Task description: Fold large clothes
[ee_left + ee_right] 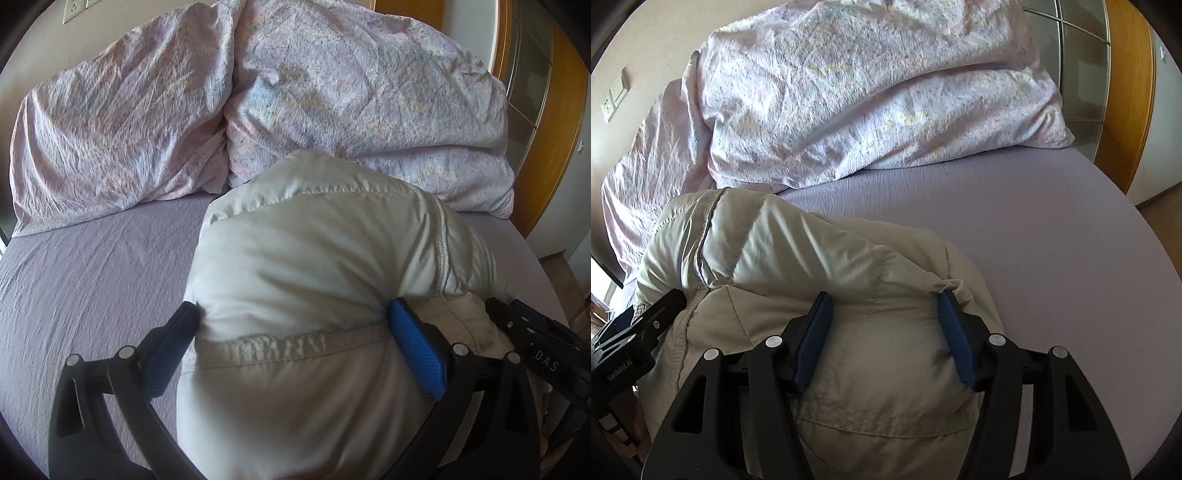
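Two grippers hold one puffy cream jacket (314, 266) above the bed (92, 277). The left gripper (291, 317) has its blue pads pressed into both sides of a thick fold of the jacket, so it is closed on it. The right gripper (882, 306) also stands around a bulge of the same jacket, with the pads touching the cloth on both sides; its jaws are wide but gripping.

On the right gripper's black body, seen in the left view, the letters "DAS" can be read. On the left gripper's body, seen in the right view, stands "GenRobot.AI".

The jacket lies in the middle of the lilac sheet, near the front edge. Two crumpled pink pillows (362, 92) fill the far edge of the bed, and the jacket's far end touches them. The left side and the right side of the sheet are free. A wooden door frame (1123, 96) stands beyond the right edge.
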Demonstrator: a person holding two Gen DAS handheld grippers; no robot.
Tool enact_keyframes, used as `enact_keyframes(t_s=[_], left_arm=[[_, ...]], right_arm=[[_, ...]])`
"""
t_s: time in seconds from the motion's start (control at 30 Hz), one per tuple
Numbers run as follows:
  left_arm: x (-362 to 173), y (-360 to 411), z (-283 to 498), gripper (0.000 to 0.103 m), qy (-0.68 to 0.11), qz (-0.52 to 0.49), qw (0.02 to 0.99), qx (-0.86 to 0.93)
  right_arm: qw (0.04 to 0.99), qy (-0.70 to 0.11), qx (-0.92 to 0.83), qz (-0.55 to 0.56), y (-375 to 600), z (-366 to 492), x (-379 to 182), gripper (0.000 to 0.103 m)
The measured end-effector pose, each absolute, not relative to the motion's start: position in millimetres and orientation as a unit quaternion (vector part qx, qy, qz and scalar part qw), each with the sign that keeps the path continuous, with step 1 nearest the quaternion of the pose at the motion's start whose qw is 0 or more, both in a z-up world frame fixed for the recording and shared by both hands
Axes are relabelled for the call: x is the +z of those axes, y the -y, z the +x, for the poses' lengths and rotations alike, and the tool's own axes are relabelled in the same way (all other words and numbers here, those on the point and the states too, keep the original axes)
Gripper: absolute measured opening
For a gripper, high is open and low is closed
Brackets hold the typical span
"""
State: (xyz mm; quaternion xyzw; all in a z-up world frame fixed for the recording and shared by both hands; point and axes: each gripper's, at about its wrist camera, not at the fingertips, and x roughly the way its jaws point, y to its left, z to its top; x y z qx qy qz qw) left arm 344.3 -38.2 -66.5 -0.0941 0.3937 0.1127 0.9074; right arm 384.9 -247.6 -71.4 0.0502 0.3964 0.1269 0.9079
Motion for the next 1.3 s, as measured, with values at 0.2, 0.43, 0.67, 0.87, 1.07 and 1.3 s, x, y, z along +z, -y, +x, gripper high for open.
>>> enact_keyframes(t_s=[0.2, 0.43, 0.67, 0.87, 1.07, 1.3], left_arm=[[-69.6, 39.2, 342.1, 0.101, -0.385, -0.089, 0.911, 0.117], [-71.1, 38.8, 341.5, 0.101, -0.38, -0.085, 0.913, 0.12], [-71.5, 39.5, 341.2, 0.101, -0.38, -0.084, 0.914, 0.119], [-71.7, 39.9, 340.8, 0.101, -0.379, -0.083, 0.914, 0.119], [-72.0, 40.4, 340.7, 0.101, -0.379, -0.082, 0.914, 0.119], [-71.6, 42.2, 340.6, 0.101, -0.38, -0.073, 0.914, 0.123]], right_arm=[[0.911, -0.389, 0.126, 0.053, 246.3, 383.0, -75.1, 0.062], [0.913, -0.384, 0.127, 0.054, 246.8, 382.9, -75.8, 0.062], [0.92, -0.369, 0.121, 0.055, 246.9, 378.6, -76.4, 0.062], [0.927, -0.354, 0.114, 0.05, 246.2, 375.2, -76.7, 0.062], [0.93, -0.346, 0.114, 0.052, 247.1, 373.9, -77.9, 0.062], [0.928, -0.346, 0.121, 0.061, 249.6, 374.0, -79.2, 0.062]])
